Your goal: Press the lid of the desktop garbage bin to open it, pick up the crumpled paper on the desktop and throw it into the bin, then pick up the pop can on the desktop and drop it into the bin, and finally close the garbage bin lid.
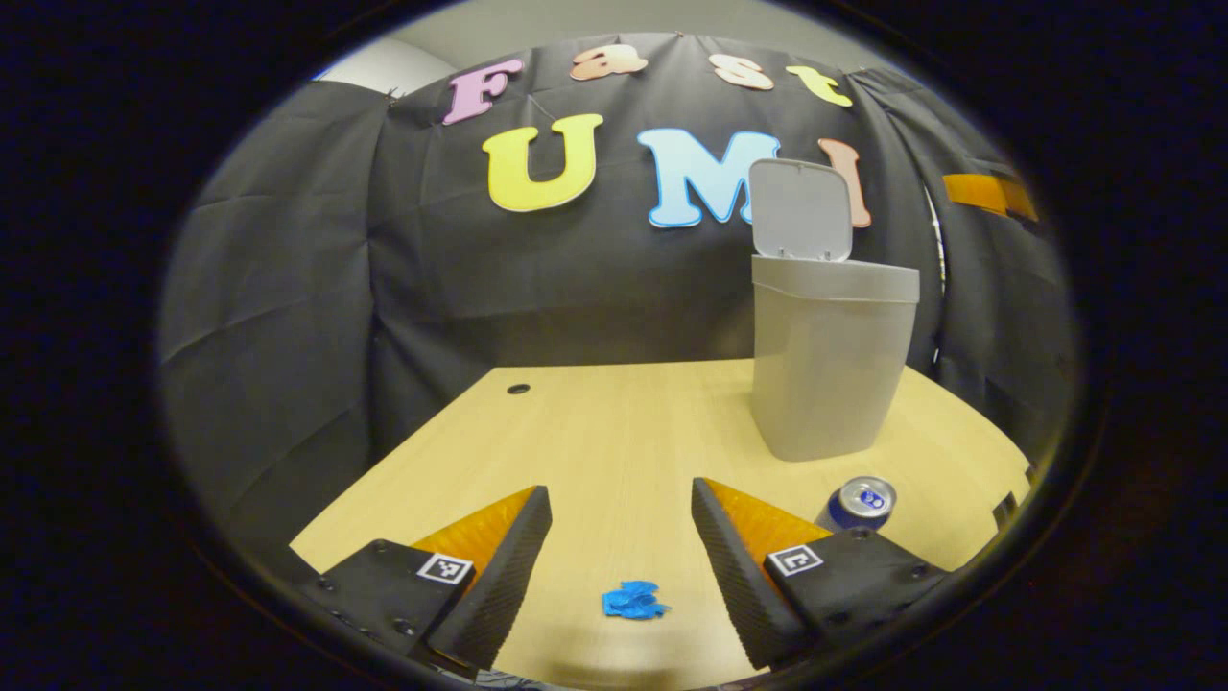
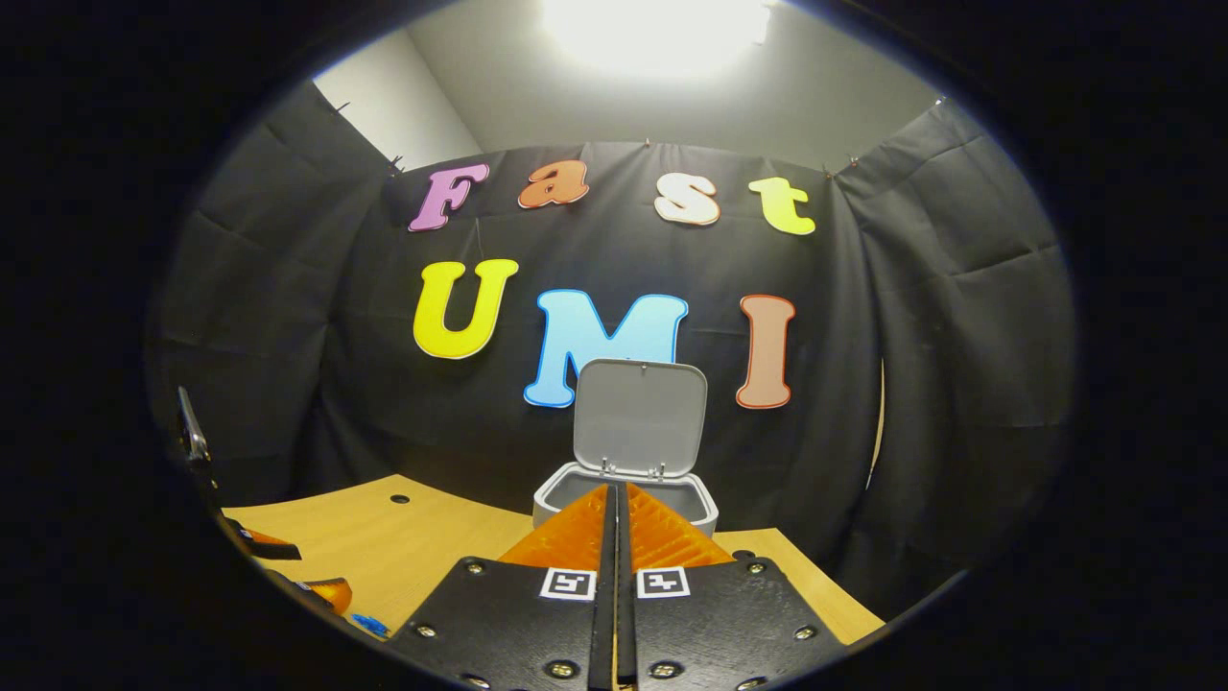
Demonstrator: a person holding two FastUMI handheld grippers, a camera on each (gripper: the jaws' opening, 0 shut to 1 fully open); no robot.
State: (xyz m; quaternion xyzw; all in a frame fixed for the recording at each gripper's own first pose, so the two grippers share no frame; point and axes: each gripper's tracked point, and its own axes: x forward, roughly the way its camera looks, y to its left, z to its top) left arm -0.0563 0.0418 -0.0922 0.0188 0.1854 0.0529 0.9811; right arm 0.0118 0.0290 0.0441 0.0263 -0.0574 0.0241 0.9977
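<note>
Left gripper view: paper (image 1: pixel 633 601), can (image 1: pixel 859 503); right gripper (image 2: pixel 619 491) closed.

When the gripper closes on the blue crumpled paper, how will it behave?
The crumpled paper looks small and creased, so probably very light and easily squashed. Its irregular shape suggests it will not roll. Lying flat on the table, it may slide when nudged.

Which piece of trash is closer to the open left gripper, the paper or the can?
The blue crumpled paper: it lies on the table between the left gripper fingers. The can stands off to one side, near the bin.
</note>
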